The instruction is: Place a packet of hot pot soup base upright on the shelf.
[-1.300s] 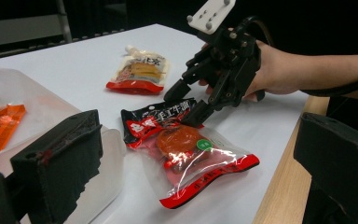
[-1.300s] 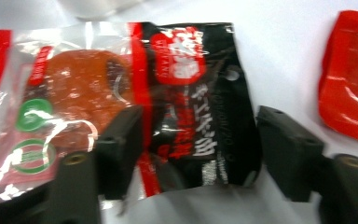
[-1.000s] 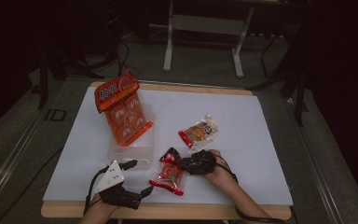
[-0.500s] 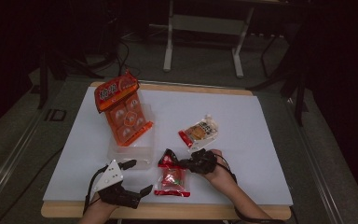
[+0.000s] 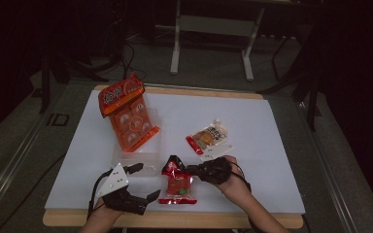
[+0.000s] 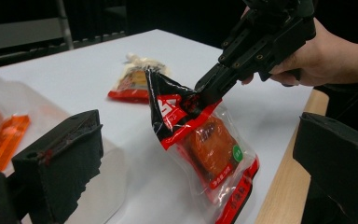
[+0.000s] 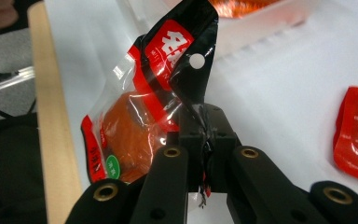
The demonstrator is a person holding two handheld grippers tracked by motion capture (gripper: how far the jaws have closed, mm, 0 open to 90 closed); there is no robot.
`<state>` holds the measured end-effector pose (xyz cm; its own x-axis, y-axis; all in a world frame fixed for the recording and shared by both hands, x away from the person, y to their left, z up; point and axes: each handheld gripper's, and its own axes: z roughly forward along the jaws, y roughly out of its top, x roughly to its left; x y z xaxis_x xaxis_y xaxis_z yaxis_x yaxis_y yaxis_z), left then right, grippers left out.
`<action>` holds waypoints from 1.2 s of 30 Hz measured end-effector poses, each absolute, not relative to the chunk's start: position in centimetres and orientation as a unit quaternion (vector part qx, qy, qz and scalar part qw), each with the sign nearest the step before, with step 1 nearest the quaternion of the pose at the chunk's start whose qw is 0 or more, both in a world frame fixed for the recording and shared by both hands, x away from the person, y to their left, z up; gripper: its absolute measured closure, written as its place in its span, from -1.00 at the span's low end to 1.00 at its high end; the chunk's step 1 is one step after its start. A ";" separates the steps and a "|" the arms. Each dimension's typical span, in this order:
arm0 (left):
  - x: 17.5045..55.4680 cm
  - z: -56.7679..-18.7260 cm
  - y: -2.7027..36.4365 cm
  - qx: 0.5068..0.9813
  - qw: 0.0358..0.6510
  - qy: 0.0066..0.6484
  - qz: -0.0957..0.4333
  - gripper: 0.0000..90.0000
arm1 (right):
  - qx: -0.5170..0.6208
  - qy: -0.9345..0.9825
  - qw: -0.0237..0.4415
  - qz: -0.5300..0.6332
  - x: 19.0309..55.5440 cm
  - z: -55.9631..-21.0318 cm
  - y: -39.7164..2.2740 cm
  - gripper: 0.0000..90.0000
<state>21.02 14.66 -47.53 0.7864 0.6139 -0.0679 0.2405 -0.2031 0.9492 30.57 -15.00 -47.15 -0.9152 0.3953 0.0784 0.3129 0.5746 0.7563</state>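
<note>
A red and black snack packet point(image 5: 177, 187) with an orange-brown piece inside stands tilted near the table's front edge, its bottom end resting on the white tabletop point(image 5: 272, 145). My right gripper point(image 5: 187, 170) is shut on the packet's black top edge point(image 7: 193, 70) and holds that end up. In the left gripper view the same packet point(image 6: 205, 140) hangs from the right gripper point(image 6: 205, 91). My left gripper point(image 5: 145, 182) sits at the front left, just left of the packet, open with nothing between its jaws.
A clear plastic box point(image 5: 136, 155) lies behind the left gripper, with orange snack packs point(image 5: 126, 114) leaning in it. A second red and white packet point(image 5: 206, 137) lies behind the right hand. The wooden table edge point(image 5: 223, 221) runs close in front.
The right gripper has pinched the packet's top edge and raised it, so the packet now stands tilted instead of lying flat. The left gripper has stayed in place.
</note>
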 end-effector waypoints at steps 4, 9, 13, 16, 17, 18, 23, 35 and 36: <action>20.9 -46.9 14.1 0.767 0.559 0.263 0.172 -0.95 | 0.191 0.883 0.058 0.425 30.0 -46.2 -15.1 0.95; 20.9 -46.4 13.8 0.763 0.572 0.260 0.155 -0.95 | 0.181 0.880 0.072 0.433 29.1 -45.2 -15.4 0.95; 21.0 -45.7 13.4 0.764 0.571 0.253 0.162 -0.94 | 0.174 0.878 0.078 0.438 28.5 -44.7 -15.7 0.95; 21.4 -45.1 12.8 0.769 0.571 0.238 0.162 -0.71 | 0.172 0.877 0.080 0.441 28.2 -44.5 -15.8 0.95; 21.5 -45.0 12.6 0.771 0.570 0.233 0.160 -0.67 | 0.172 0.877 0.079 0.442 28.1 -44.4 -15.9 0.95; 21.7 -44.9 12.3 0.772 0.568 0.232 0.165 -0.67 | 0.171 0.876 0.081 0.444 28.0 -44.4 -15.9 0.95; 23.0 -44.5 11.4 0.781 0.555 0.240 0.157 -0.44 | 0.166 0.876 0.086 0.445 27.5 -44.0 -16.0 0.95; 25.5 -44.8 11.1 0.783 0.552 0.270 0.098 0.32 | 0.155 0.877 0.095 0.445 26.9 -43.7 -15.7 0.95; 25.5 -44.9 11.0 0.784 0.550 0.270 0.101 0.36 | 0.154 0.877 0.096 0.444 26.9 -43.7 -15.7 0.95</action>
<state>25.51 11.00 -44.86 0.8333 0.5352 -0.1385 0.3126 -0.2496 0.9165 26.93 -15.66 -43.70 -0.9345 0.3545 -0.0314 0.1845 0.5580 0.8091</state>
